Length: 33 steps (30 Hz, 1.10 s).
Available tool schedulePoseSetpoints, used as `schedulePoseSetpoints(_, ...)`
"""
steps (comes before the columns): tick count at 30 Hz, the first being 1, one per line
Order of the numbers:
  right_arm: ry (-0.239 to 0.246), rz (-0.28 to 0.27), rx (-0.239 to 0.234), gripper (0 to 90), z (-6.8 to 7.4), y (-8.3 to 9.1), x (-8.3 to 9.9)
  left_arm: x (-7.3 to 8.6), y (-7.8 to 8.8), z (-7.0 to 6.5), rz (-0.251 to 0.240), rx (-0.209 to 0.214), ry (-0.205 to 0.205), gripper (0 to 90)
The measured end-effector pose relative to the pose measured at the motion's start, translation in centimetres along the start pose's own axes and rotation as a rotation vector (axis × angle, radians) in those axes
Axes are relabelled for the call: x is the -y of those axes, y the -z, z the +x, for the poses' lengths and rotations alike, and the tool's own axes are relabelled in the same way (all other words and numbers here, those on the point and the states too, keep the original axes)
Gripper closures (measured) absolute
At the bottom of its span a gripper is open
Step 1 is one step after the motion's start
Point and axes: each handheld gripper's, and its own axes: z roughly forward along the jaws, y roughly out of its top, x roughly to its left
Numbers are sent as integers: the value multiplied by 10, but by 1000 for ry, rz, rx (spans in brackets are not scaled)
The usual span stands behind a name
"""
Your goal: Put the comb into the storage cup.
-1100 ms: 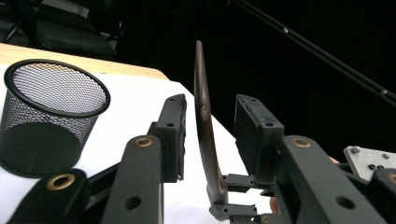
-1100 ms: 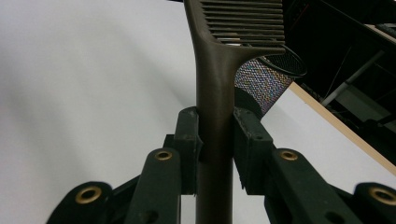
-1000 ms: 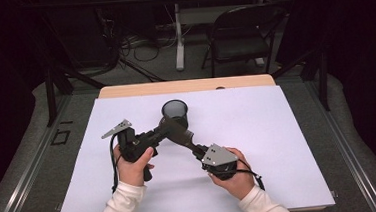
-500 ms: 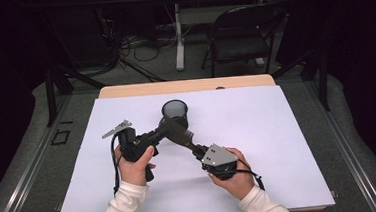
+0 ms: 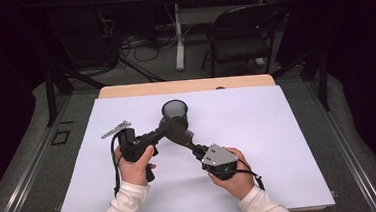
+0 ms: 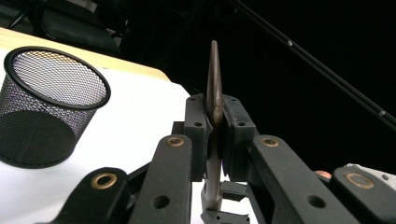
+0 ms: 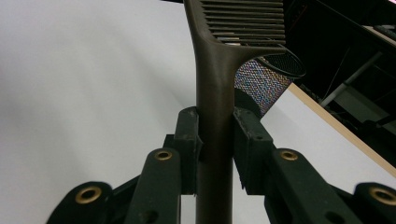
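the left gripper (image 6: 215,116) is pinching the thin edge of a brown slotted spatula (image 6: 214,84); its jaws have just been closing, and both pads now press flat against the blade that rises between them. the right gripper (image 7: 215,128) is clamped on the spatula's handle, with the slotted head standing up past its jaws. from above, the spatula (image 5: 178,132) bridges the two grippers, left gripper (image 5: 162,130) at the head end and right gripper (image 5: 195,148) at the handle end, just in front of the mesh cup (image 5: 175,113) on the white table sheet (image 5: 289,144).

this looks like a handover or a two-handed carry toward the cup. to do it well, i would make sure the left pinch is firm before the right one lets go, since the blade is thin and could pivot. keep the spatula clear of the cup's rim until it is lined up over the opening, then lower it in handle or head first without knocking the light cup over.
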Motion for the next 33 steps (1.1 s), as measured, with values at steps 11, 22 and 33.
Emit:
schedulePoseSetpoints(11, -2, -2, 4, 730, 0, -1, 1, 0, -1, 0, -6, 6, 15, 840)
schedulePoseSetpoints(22, -4, 1, 0, 729, 0, -1, 2, 0, -1, -1, 0, -4, 24, 843)
schedulePoseSetpoints(33, -16, -5, -6, 728, 0, -2, 2, 0, -1, -1, -10, 3, 37, 845)
